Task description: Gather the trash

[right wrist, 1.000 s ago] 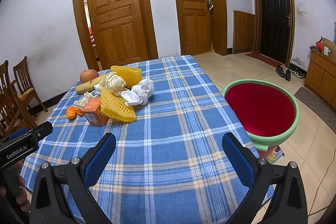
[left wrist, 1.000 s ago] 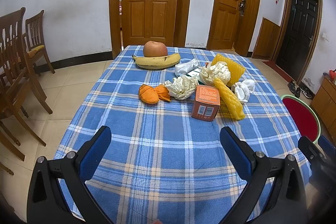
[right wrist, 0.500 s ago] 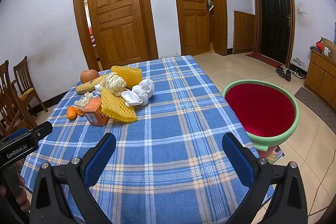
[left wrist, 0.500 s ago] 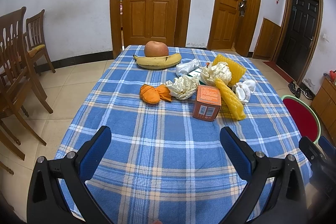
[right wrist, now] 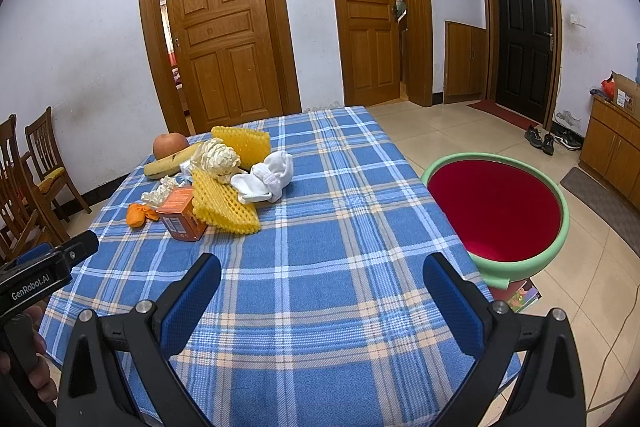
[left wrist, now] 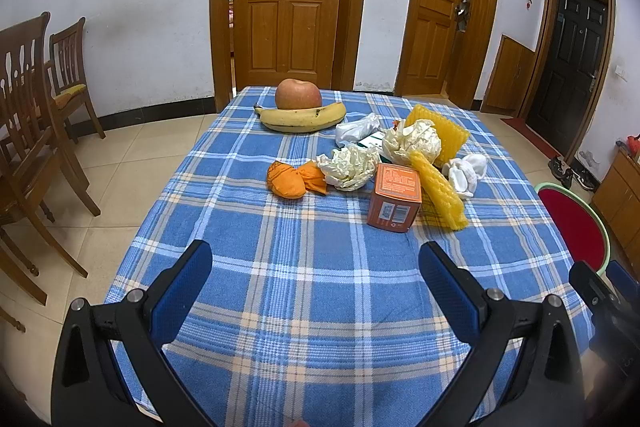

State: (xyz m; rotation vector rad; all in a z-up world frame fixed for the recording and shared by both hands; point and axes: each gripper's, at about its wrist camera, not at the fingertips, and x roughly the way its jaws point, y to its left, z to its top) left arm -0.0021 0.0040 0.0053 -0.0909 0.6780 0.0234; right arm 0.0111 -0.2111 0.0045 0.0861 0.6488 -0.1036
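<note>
A heap of trash lies mid-table on the blue plaid cloth [left wrist: 312,279]: an orange carton [left wrist: 394,202], orange peel [left wrist: 294,179], crumpled paper [left wrist: 352,167], yellow foam netting [left wrist: 440,187], and white wrappers [left wrist: 464,171]. The carton [right wrist: 182,213], netting [right wrist: 222,207] and white wrappers [right wrist: 266,177] also show in the right wrist view. A red bin with a green rim [right wrist: 496,211] stands on the floor right of the table. My left gripper [left wrist: 316,269] and right gripper [right wrist: 322,277] are both open and empty over the near table edge.
An apple [left wrist: 298,94] and a banana [left wrist: 302,118] lie at the table's far end. Wooden chairs [left wrist: 36,115] stand to the left. Wooden doors [right wrist: 224,27] are behind. A cabinet [right wrist: 616,151] and shoes [right wrist: 540,139] are at the right.
The left wrist view has shifted very slightly; the objects sit a touch further right. Both grippers stay open and nothing on the table has moved.
</note>
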